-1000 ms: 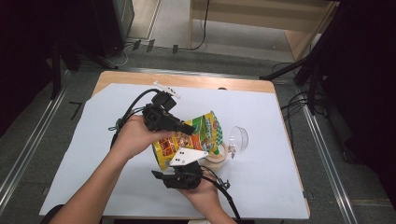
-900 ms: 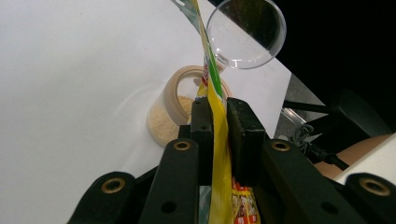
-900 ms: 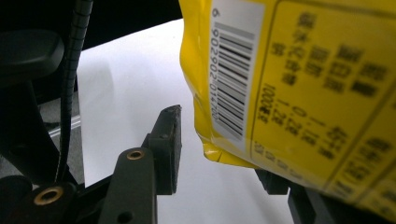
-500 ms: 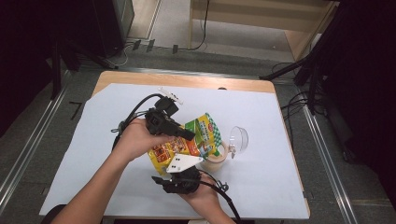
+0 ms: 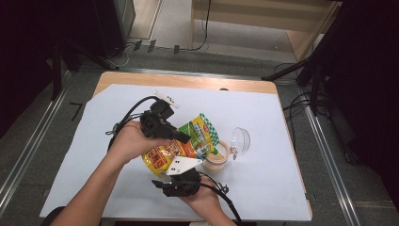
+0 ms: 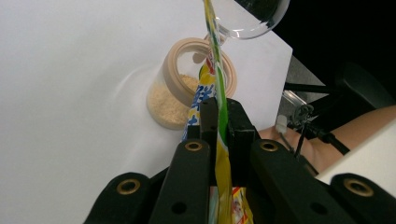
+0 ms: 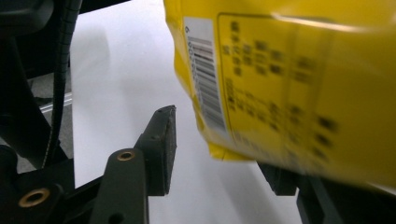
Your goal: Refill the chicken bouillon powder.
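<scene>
- Nearest the table's front edge, the right gripper (image 5: 180,181) is held in a hand that comes in from below; its grey three-cornered plate lies just under the lower edge of the snack bag (image 5: 181,143).
- In the right gripper view, its jaws are seen standing wide apart, one pad (image 7: 161,149) bare to the left, the other partly hidden under the bag's yellow back (image 7: 299,93). Nothing is clamped between them.
- The bag, yellow at the bottom and green-checked at the top, is held tilted above the white sheet (image 5: 84,155), its top end leaning over the jar (image 5: 216,159).
- The left gripper (image 5: 165,129) is held over the bag from the left side. In the left gripper view, its jaws are seen pressed together on the bag's thin edge (image 6: 219,140), which is pinched between them.
- The small beige jar stands open on the sheet, just right of the bag; pale grains are seen inside it in the left gripper view (image 6: 175,100).
- A clear round lid (image 5: 240,140) is seen just beyond the jar, to its right, propped on edge.
- The wooden table edge (image 5: 188,80) is seen at the far side of the sheet.
</scene>
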A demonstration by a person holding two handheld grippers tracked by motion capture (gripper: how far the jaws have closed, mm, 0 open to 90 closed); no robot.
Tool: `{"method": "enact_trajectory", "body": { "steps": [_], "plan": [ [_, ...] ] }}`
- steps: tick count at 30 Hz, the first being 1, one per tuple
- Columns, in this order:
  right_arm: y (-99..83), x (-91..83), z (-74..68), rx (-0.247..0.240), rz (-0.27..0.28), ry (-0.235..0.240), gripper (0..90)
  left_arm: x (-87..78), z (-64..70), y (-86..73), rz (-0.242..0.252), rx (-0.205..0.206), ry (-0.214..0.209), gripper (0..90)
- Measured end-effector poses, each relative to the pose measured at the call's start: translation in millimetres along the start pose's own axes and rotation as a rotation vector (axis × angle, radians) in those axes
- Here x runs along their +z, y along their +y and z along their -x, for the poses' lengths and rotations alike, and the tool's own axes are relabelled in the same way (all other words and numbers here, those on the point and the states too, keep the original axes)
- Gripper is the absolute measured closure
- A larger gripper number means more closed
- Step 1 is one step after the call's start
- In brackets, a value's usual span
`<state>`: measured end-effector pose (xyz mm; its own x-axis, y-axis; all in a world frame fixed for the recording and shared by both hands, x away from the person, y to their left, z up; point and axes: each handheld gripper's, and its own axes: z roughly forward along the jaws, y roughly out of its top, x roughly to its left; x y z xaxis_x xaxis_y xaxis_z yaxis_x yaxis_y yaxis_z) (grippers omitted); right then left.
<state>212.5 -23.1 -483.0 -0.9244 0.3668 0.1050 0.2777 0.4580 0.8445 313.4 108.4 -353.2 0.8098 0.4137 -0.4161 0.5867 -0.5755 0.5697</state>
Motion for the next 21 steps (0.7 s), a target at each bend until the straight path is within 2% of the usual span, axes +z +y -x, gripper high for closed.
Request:
{"method": "enact_trajectory", "body": {
  "steps": [6, 10, 13, 19, 21],
  "plan": [
    [-1.8, -8.0, 7.6, 0.025, 0.020, -0.027, 52.1, -8.8, -9.3, -5.7, 0.013, -0.010, -0.005, 89.3],
    [-2.1, -11.2, 11.8, 0.044, 0.031, -0.033, 52.6, -7.9, -13.0, -9.3, 0.010, -0.014, -0.015, 89.4],
    [-3.9, -9.8, 11.8, 0.043, 0.015, -0.040, 52.6, -6.1, -15.0, -10.0, -0.001, -0.019, -0.026, 88.4],
    [-6.2, -8.2, 12.9, 0.048, -0.005, -0.042, 53.0, -4.0, -18.0, -11.3, 0.013, -0.027, -0.037, 85.8],
    [-6.8, -7.6, 13.5, 0.044, -0.008, -0.047, 53.1, -2.0, -17.9, -11.1, 0.014, -0.018, -0.035, 85.2]
  ]
}}
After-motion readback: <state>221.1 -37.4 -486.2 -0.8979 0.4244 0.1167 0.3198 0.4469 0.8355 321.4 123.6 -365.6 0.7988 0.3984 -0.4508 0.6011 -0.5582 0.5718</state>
